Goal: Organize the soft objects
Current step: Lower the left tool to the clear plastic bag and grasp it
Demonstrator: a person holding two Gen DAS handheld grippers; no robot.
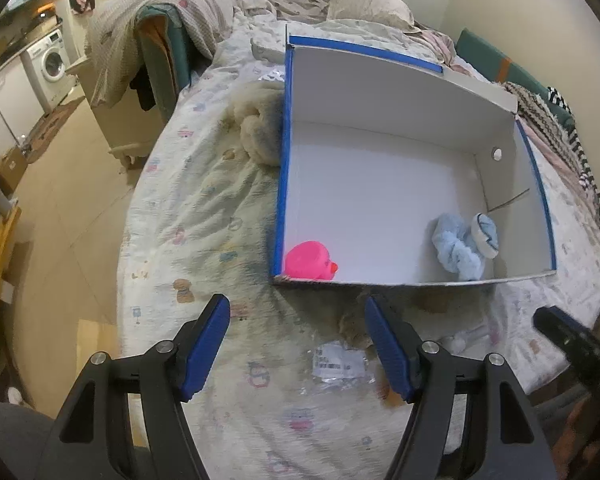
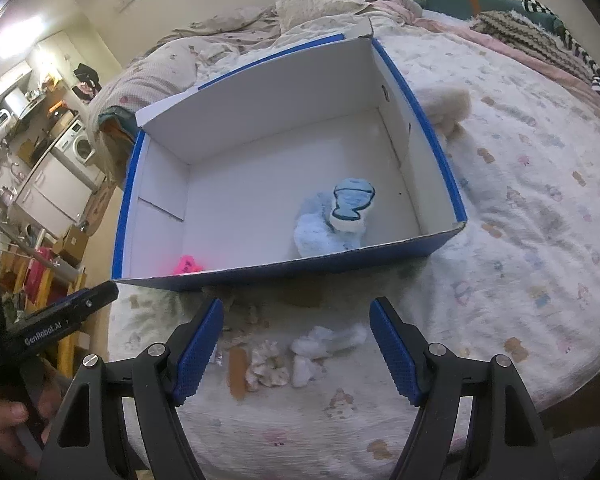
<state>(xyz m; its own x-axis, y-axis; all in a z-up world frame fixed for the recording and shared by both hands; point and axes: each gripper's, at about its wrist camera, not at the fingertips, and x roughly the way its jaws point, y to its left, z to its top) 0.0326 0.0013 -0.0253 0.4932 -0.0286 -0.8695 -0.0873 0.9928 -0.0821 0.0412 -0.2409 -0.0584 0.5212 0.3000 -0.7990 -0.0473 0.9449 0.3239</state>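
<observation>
Soft toys wait on the bed: a cream plush (image 2: 448, 108) against the box's (image 2: 440, 120) outer wall, small white ones (image 2: 324, 344) just before the right gripper (image 2: 298, 344). They look light and squashy, best pinched mid-body; the cream plush lies along the wall. Both grippers, left (image 1: 298, 344) too, are open, holding nothing. A blue plush (image 2: 336, 220) and pink toy (image 1: 310, 260) are inside.

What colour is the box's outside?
Blue outside, white inside; the box shows it best in the right wrist view.
</observation>
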